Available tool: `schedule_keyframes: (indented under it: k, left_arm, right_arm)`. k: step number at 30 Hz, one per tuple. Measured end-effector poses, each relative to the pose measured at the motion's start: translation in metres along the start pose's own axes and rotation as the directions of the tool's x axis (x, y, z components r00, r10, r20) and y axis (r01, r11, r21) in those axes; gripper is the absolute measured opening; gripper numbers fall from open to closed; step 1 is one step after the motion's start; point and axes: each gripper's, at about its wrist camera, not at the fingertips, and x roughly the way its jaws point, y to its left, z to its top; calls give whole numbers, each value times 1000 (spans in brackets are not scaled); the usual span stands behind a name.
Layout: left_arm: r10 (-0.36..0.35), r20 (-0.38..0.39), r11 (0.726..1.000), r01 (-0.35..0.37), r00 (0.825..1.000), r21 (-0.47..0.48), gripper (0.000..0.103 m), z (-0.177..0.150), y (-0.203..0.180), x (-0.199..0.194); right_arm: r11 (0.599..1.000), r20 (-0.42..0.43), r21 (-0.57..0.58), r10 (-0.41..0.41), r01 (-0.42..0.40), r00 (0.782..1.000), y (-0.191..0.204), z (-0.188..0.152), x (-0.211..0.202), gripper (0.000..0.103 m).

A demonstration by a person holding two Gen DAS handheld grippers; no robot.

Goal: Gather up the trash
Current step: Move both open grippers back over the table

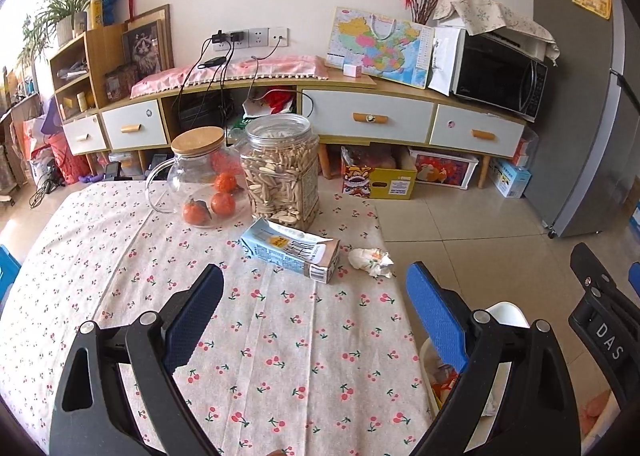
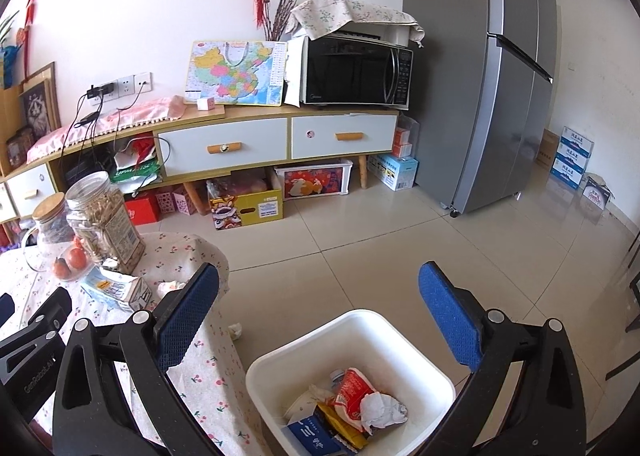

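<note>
the drink carton [image 1: 291,254] lies on its side on the cherry-print tablecloth [image 1: 120,256], near the surface's far right edge, with a crumpled paper wad [image 1: 370,260] just beside it toward that edge. both look like the trash not yet collected. a smaller scrap of paper [image 2: 236,330] lies on the floor between the surface and the white trash bin [image 2: 420,340], which stands on the tiles right by the surface, probably set there so drops are short; it already holds wrappers, a pouch and crushed paper.

the left tongs [image 1: 316,316] stand wide apart with nothing between them, aimed down at the cloth short of the carton. the right tongs [image 2: 320,312] are also spread and empty, above the bin's mouth.

behind the carton stand a plastic jar of seeds [image 1: 282,171] and a glass pitcher [image 1: 200,175] holding small oranges, clearly keepers. beyond, a low wooden sideboard [image 1: 360,111] carries a microwave [image 1: 500,73] and a map board, with a grey fridge [image 2: 480,75] at the right.
</note>
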Motion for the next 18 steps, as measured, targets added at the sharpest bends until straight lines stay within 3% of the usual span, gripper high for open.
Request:
schedule_keyframes:
  k: [18]
  left_arm:
    - [94,-90,986,-105,992,-127,90,-18,119,38]
  right_arm:
    - [973,-90,-192,113,-129,989,127,-22,21,96]
